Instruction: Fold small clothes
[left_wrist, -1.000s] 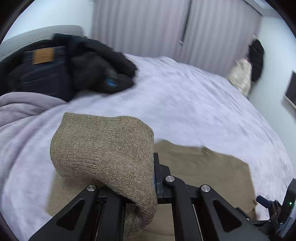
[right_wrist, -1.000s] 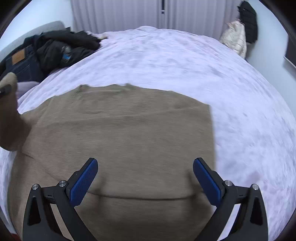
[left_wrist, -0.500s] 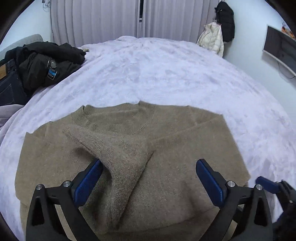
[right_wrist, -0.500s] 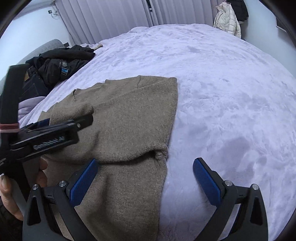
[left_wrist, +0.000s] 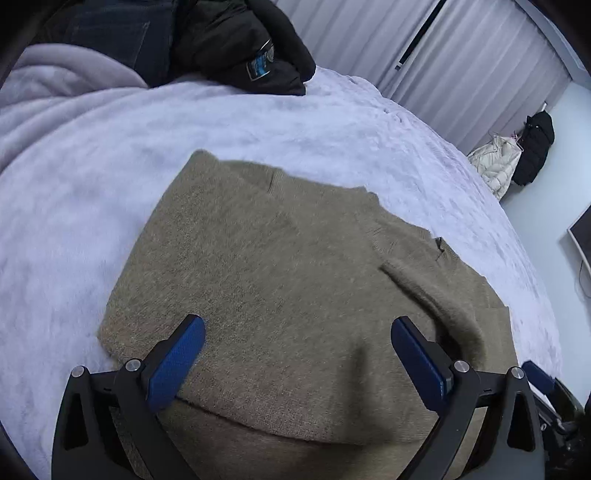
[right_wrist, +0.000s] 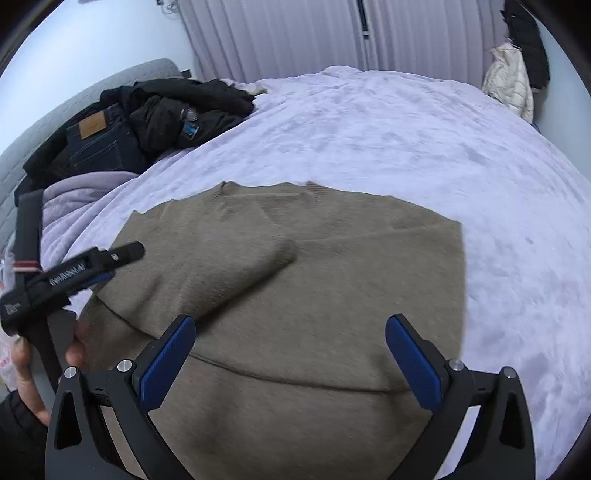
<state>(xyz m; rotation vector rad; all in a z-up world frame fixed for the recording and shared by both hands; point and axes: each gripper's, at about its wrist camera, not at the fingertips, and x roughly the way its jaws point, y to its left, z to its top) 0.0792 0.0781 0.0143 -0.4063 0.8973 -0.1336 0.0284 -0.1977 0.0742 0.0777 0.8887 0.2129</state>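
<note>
A tan knit sweater (left_wrist: 280, 280) lies flat on the lilac bed cover (left_wrist: 110, 155), both sleeves folded in across its body. It also shows in the right wrist view (right_wrist: 332, 280), with one folded sleeve (right_wrist: 255, 273) lying diagonally on top. My left gripper (left_wrist: 297, 363) is open and empty, low over the sweater's near left part. My right gripper (right_wrist: 290, 360) is open and empty over the sweater's near hem. The left gripper's side (right_wrist: 77, 273) shows at the sweater's left edge in the right wrist view.
A pile of dark clothes, with jeans (right_wrist: 96, 140) and a black jacket (right_wrist: 184, 107), lies at the bed's far left. A lilac blanket (right_wrist: 74, 195) is bunched beside it. Curtains (right_wrist: 332, 33) and hanging coats (right_wrist: 517, 66) stand behind the bed.
My left gripper let go of the sleeve, which now lies folded on the sweater, and swung to the sweater's left side. My right gripper shifted left over the near hem.
</note>
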